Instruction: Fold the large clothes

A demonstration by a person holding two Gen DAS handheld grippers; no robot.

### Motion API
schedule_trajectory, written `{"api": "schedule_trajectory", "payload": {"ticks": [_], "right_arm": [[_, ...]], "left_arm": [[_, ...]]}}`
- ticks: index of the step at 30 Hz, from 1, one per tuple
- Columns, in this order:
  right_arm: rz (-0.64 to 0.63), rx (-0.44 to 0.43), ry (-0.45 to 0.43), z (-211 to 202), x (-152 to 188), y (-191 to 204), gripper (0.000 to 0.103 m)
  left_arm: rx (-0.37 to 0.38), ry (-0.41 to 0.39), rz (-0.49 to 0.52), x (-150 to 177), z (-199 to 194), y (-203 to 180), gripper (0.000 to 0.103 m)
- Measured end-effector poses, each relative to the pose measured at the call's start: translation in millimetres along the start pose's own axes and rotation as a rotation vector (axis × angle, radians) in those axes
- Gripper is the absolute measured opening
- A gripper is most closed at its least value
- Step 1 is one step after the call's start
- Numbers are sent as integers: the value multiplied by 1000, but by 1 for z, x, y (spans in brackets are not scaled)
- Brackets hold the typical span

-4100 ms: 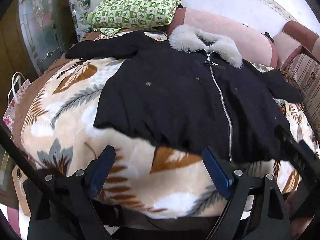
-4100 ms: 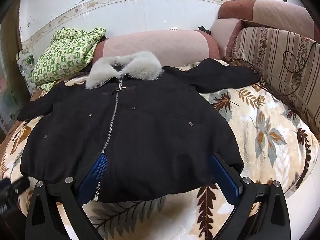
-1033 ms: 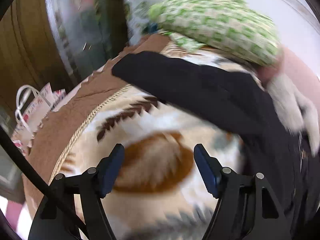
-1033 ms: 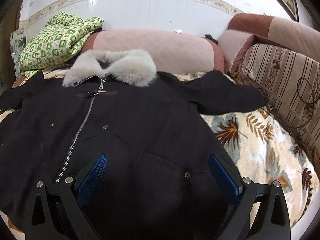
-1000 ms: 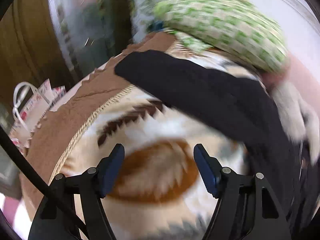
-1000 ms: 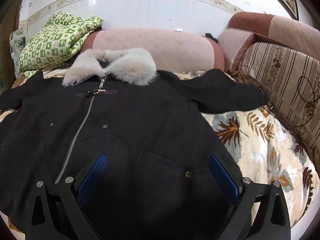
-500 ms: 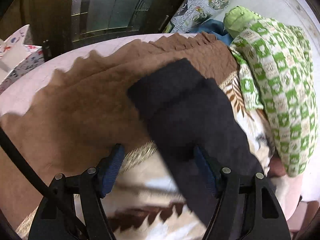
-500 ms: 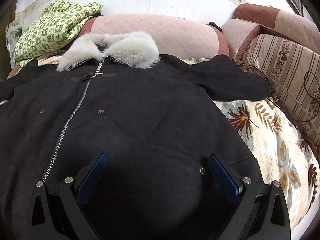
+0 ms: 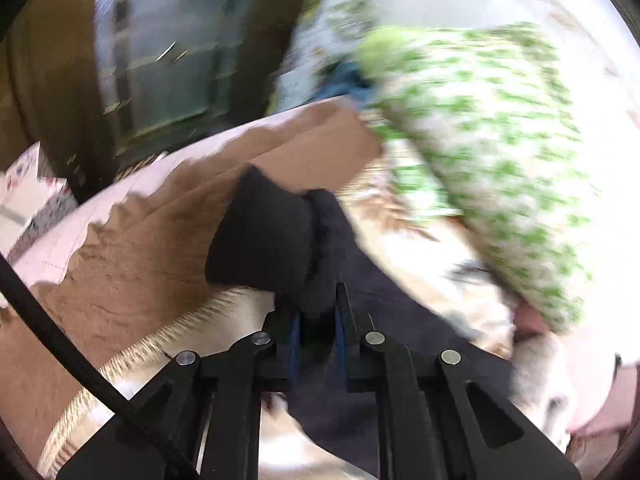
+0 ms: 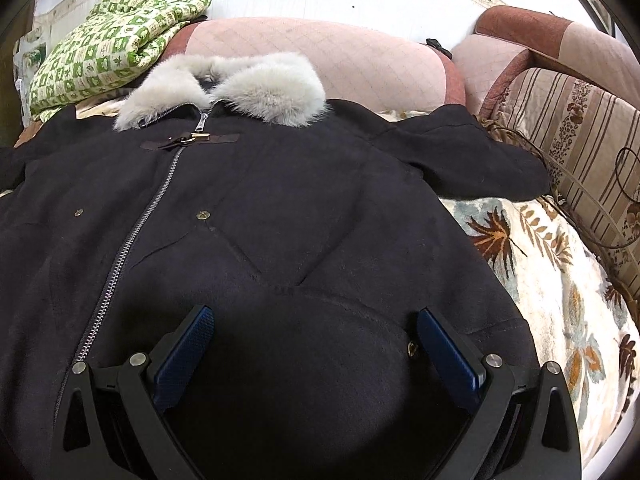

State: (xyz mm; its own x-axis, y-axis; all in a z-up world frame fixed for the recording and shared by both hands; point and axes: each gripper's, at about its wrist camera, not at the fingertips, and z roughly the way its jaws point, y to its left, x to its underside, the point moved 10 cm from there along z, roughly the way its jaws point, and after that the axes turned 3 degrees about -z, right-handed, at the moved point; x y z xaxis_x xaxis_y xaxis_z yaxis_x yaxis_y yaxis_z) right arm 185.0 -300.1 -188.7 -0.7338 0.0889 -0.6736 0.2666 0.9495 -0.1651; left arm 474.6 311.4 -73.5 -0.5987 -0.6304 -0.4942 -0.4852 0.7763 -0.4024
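Observation:
A black coat (image 10: 280,220) with a grey fur collar (image 10: 240,84) and a silver zip lies flat, front up, on a leaf-patterned blanket (image 10: 560,280). In the left wrist view my left gripper (image 9: 316,320) is shut on the coat's left sleeve (image 9: 264,232) near its cuff, which bunches up just beyond the fingers. My right gripper (image 10: 316,344) stands open low over the coat's lower front, its blue pads (image 10: 184,352) apart with cloth below them. The coat's right sleeve (image 10: 480,160) lies spread out to the side.
A folded green checked quilt (image 10: 108,48) rests at the back left. Pink bolsters (image 10: 320,56) line the wall and a striped cushion (image 10: 580,132) stands at the right. A brown bed cover edge (image 9: 120,260) and a glass door (image 9: 168,60) are beyond the left sleeve.
My left gripper travelled out along the left sleeve to its cuff and closed on it. The right gripper sank slightly closer over the coat's front.

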Motion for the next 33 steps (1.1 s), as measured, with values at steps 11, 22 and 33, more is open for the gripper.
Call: {"api": "schedule_trajectory", "payload": {"ticks": [11, 22, 33], "right_arm": [[157, -143, -74, -27, -18, -15, 102], [276, -142, -106, -35, -32, -59, 102], [372, -326, -49, -29, -34, -47, 102]], "left_arm": [[375, 110, 417, 178, -113, -256, 12], [445, 289, 734, 406, -106, -358, 59], [280, 185, 735, 401, -153, -231, 70]]}}
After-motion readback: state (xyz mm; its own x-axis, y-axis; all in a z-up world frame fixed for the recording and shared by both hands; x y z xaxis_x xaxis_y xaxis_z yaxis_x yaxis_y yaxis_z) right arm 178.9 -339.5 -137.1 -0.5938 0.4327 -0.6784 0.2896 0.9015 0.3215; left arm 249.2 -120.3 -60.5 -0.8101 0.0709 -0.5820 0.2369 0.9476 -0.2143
